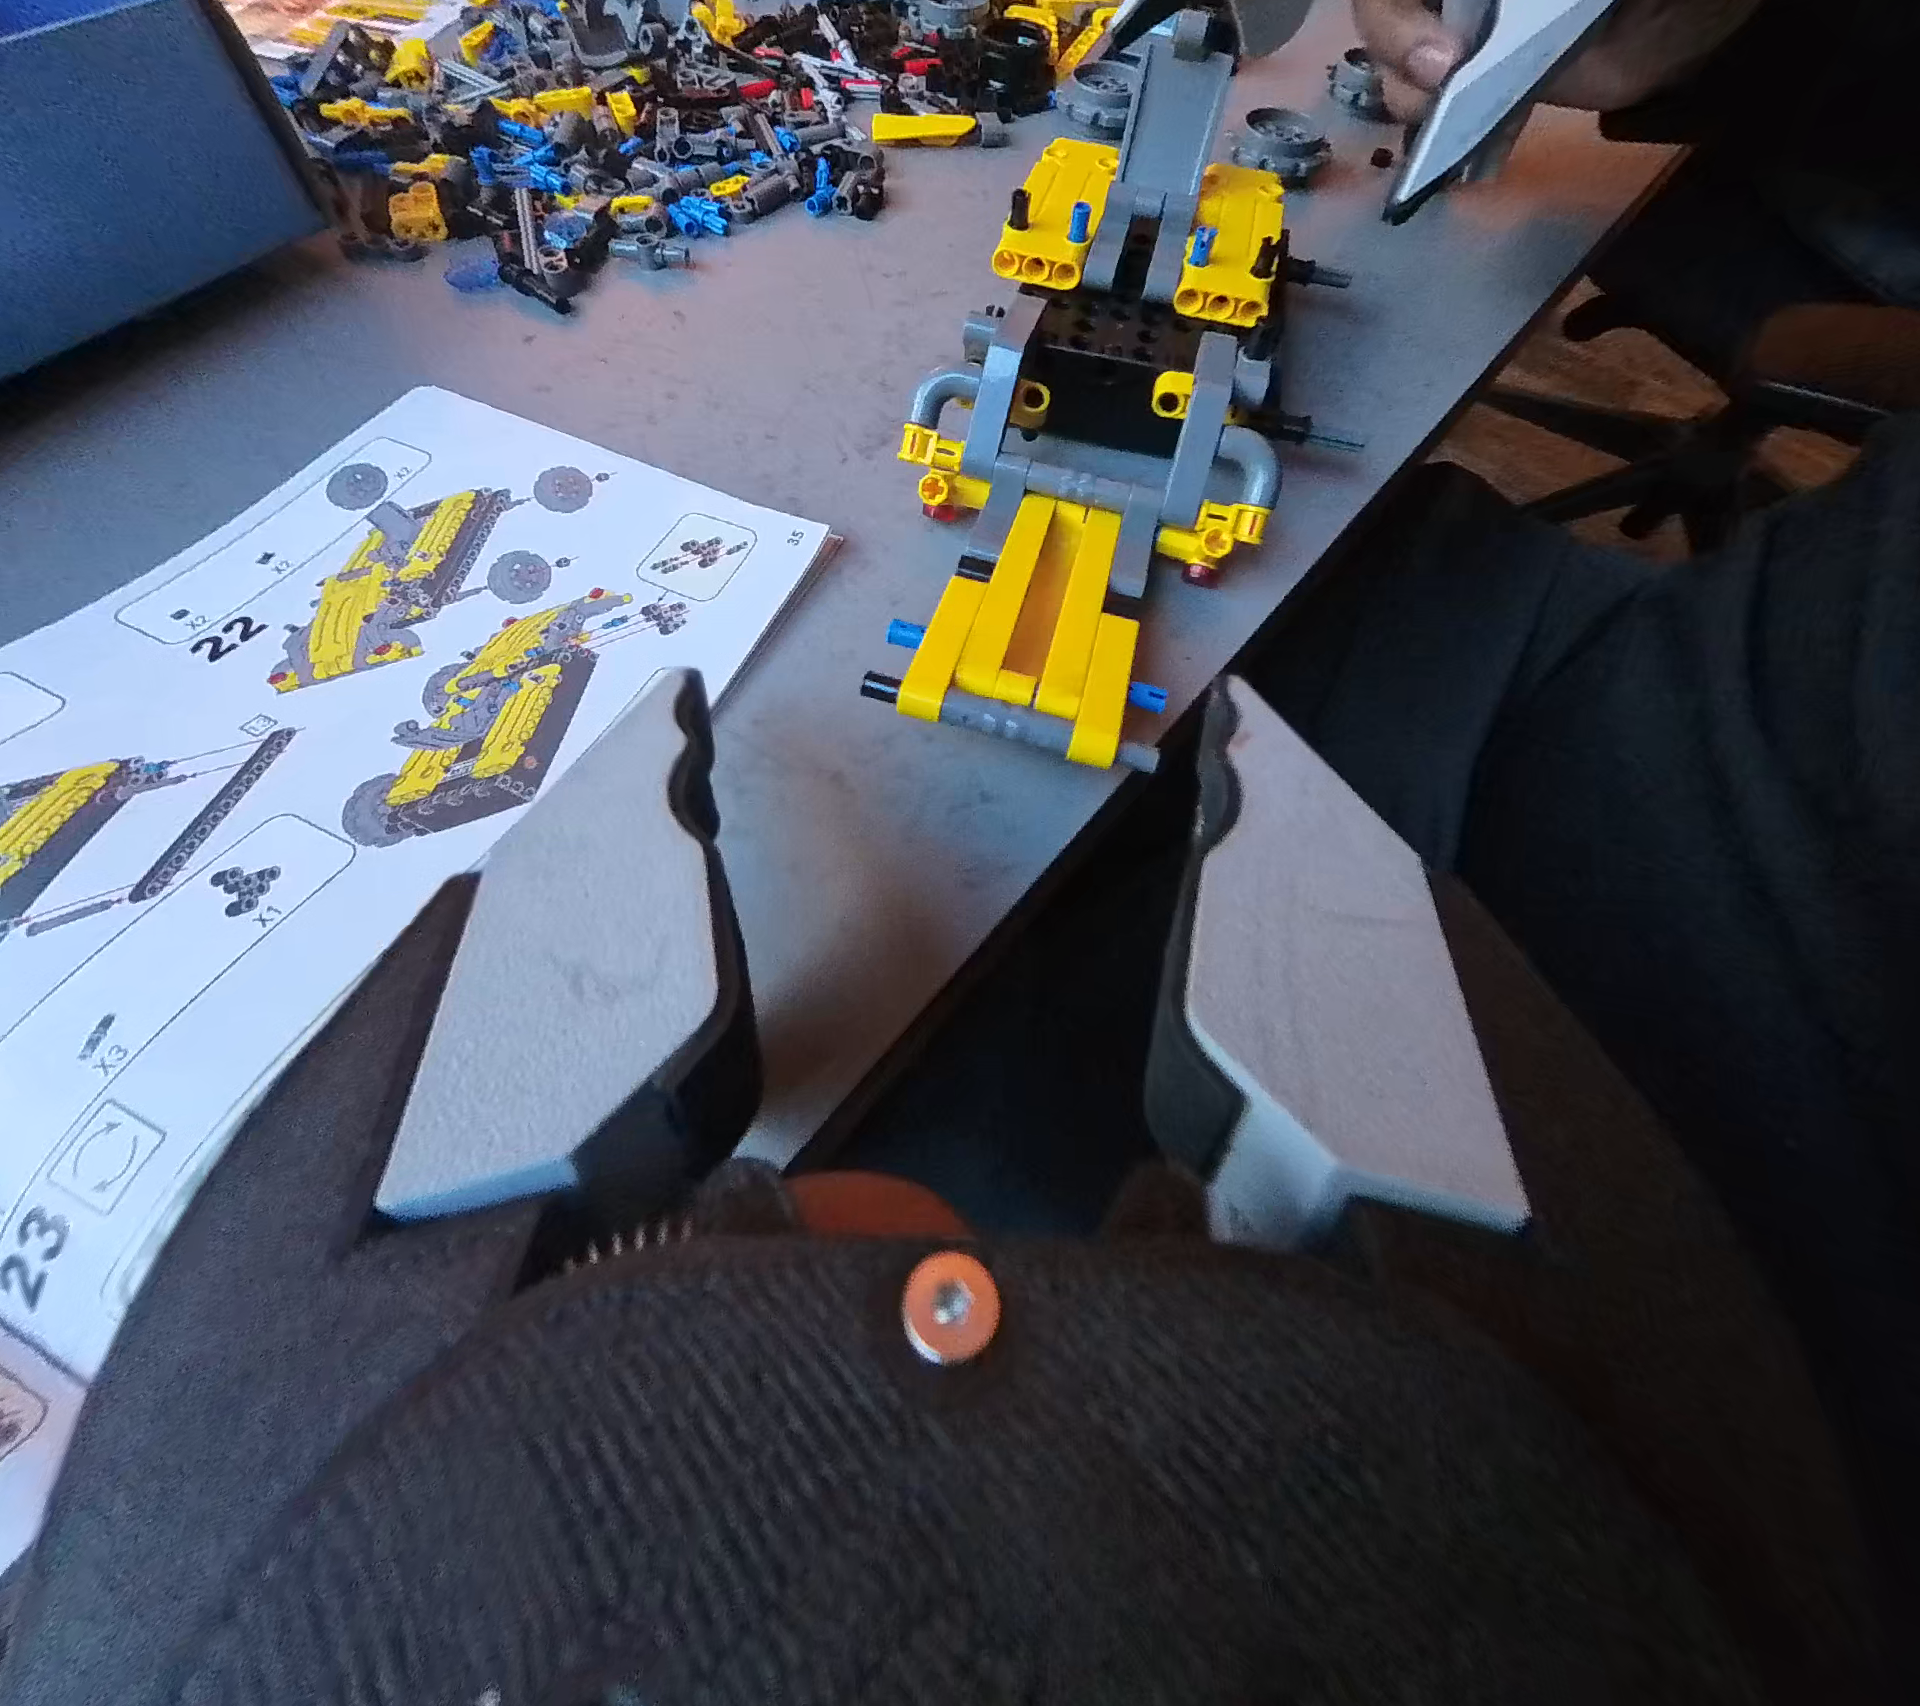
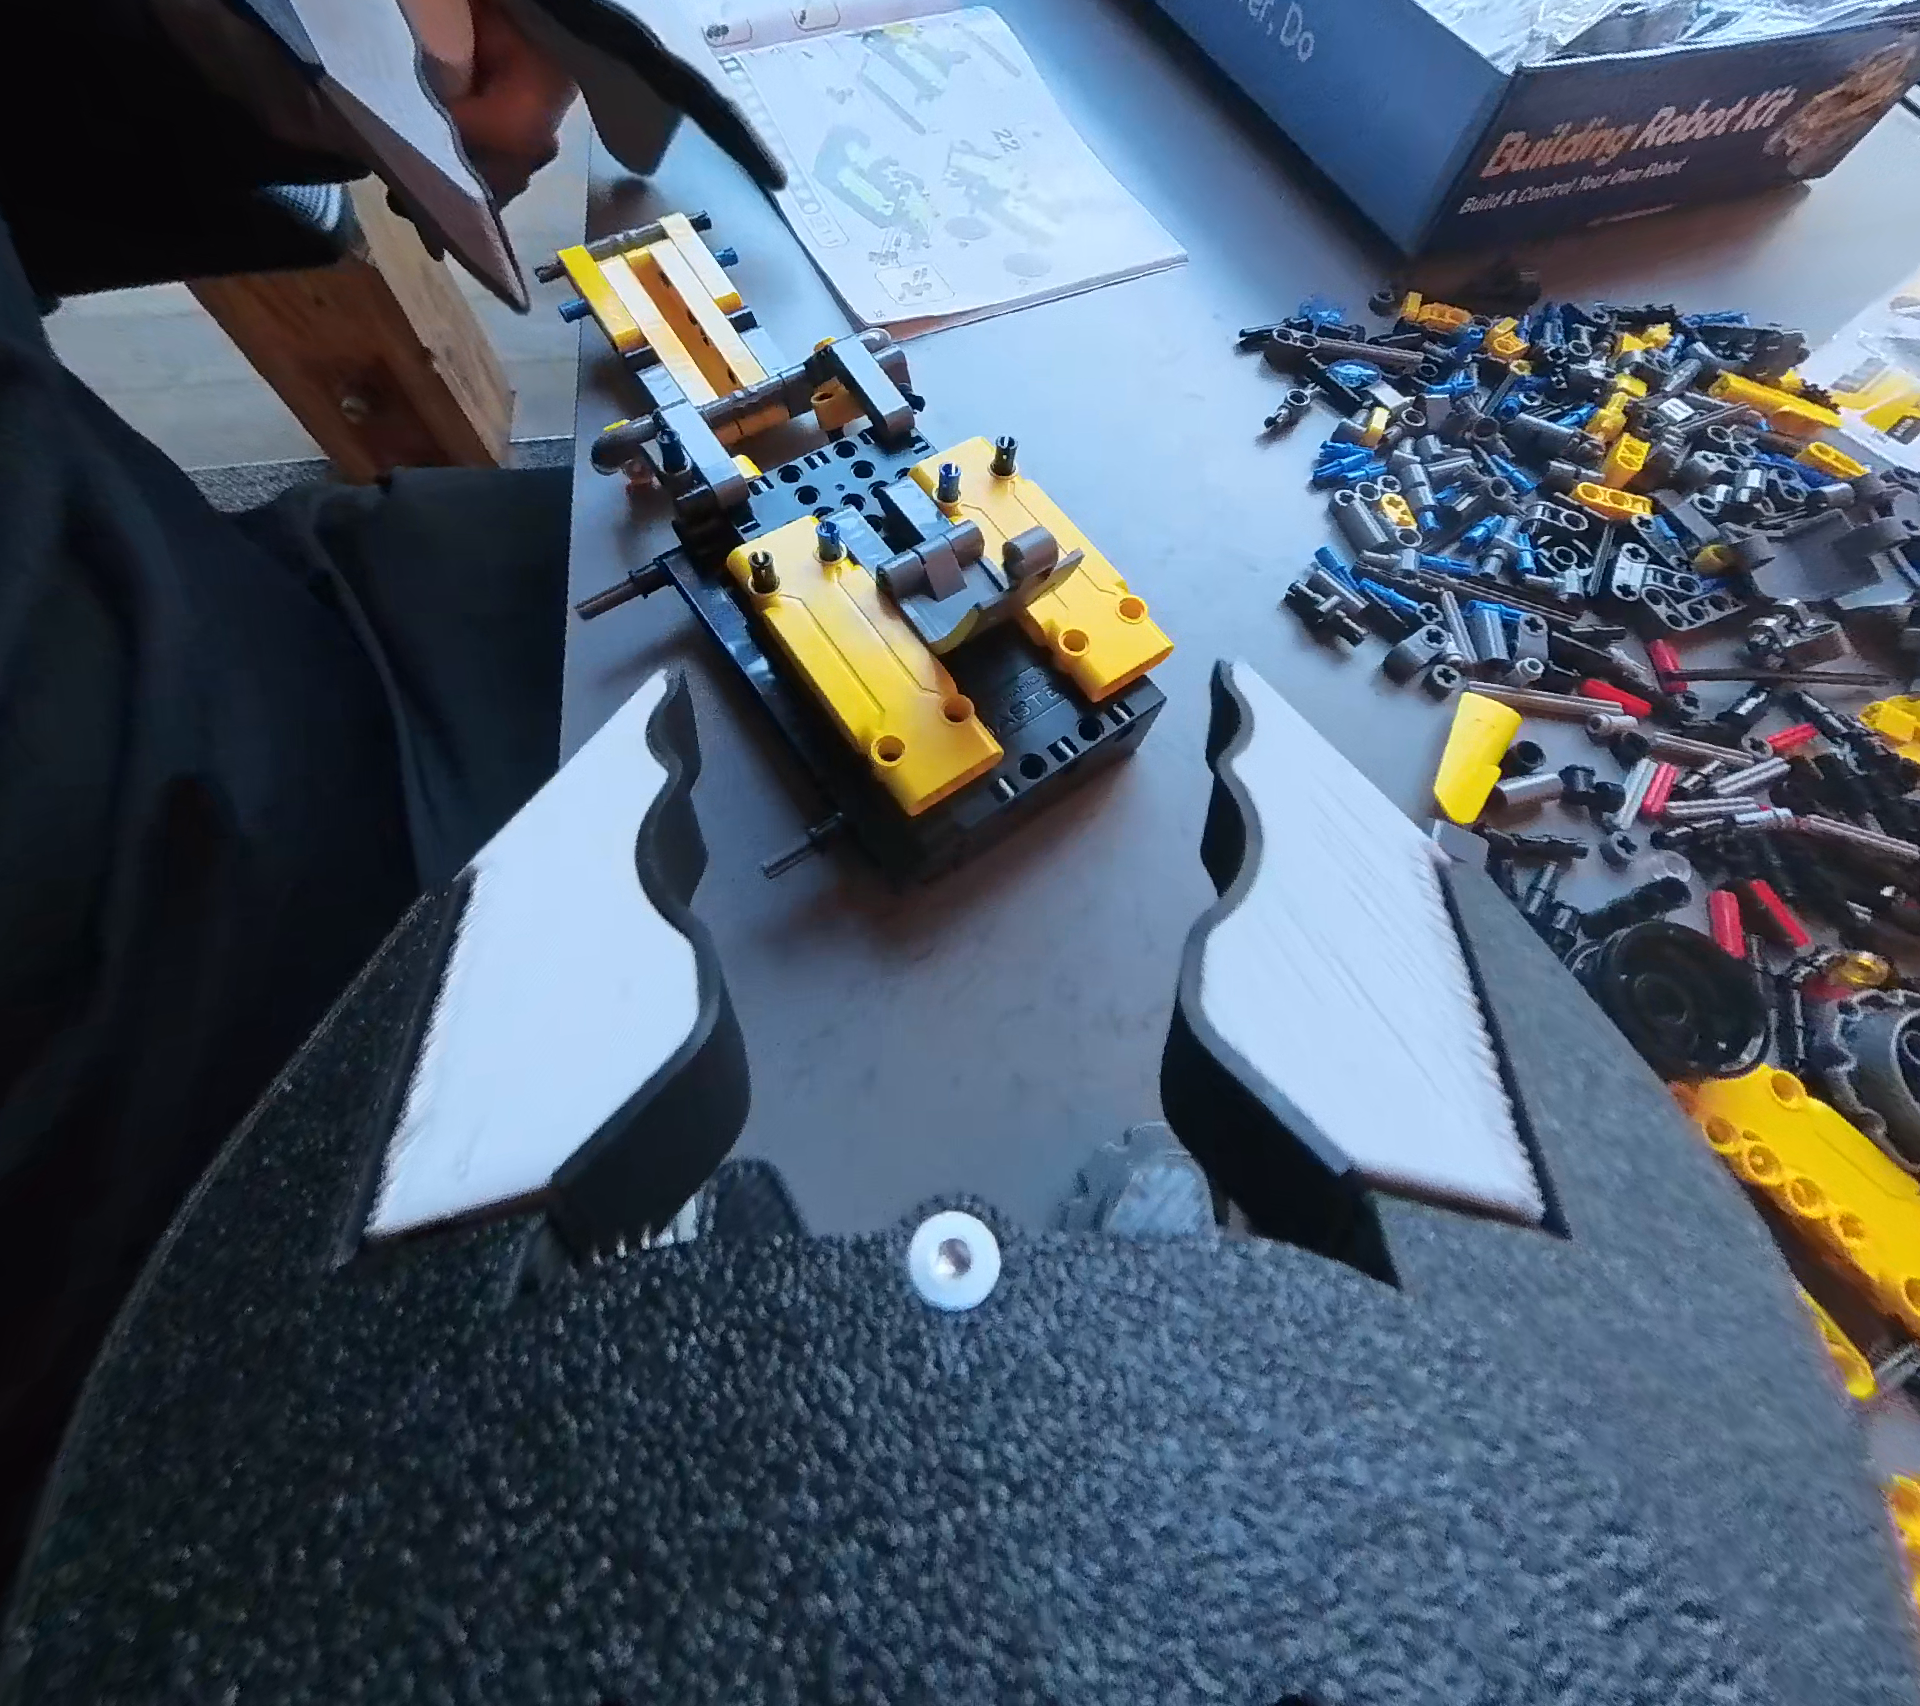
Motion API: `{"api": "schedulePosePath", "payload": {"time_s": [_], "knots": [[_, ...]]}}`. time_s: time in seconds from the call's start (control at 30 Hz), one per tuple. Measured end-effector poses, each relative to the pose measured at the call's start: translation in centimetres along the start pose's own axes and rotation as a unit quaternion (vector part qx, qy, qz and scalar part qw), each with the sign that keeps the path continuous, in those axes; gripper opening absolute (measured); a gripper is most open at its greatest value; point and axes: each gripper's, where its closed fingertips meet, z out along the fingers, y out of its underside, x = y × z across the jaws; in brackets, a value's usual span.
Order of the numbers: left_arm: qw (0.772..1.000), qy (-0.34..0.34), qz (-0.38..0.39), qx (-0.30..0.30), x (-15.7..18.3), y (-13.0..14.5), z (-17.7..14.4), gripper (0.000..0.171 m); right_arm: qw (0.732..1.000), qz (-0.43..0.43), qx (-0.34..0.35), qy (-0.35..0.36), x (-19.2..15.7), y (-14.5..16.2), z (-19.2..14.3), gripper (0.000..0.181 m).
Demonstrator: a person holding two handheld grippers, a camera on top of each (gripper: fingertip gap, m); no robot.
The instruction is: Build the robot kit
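A part-built yellow, grey and black brick vehicle (image 1: 1101, 430) lies on the dark grey table near its edge. It also shows in the right wrist view (image 2: 883, 607). My left gripper (image 1: 956, 700) is open and empty, just short of the model's yellow end. My right gripper (image 2: 951, 690) is open and empty, hovering just short of the model's black block end. Each gripper shows far off in the other's view: the right one (image 1: 1278, 98) and the left one (image 2: 644, 222), both open.
A big pile of loose small bricks and pins (image 1: 644, 118) lies beyond the model and shows in the right wrist view (image 2: 1621, 534). An open instruction booklet (image 1: 343, 721) lies left. A blue box (image 2: 1558, 77) stands behind. Grey wheel hubs (image 1: 1283, 144) lie near the table edge (image 1: 1455, 409).
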Motion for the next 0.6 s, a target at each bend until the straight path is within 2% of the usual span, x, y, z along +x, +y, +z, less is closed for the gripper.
{"api": "schedulePosePath", "payload": {"time_s": [0.2,0.33,0.5,0.6], "knots": [[1.0,-0.004,0.005,-0.004,0.1,0.1,0.2,0.091,1.0,0.001,0.005,0.006,-0.3,0.0,-0.5,0.097],[1.0,-0.006,0.012,-0.02,0.1,0.3,0.3,0.092,1.0,-0.008,-0.017,0.003,-0.6,0.9,-0.8,0.096],[0.999,-0.006,0.028,-0.024,0.8,-1.1,0.7,0.093,0.998,-0.033,-0.052,-0.018,-0.9,2.6,-1.5,0.088],[0.998,0.002,0.029,-0.054,1.6,-1.2,1.3,0.099,0.995,-0.055,-0.077,-0.029,-0.7,3.2,-1.5,0.089]]}}
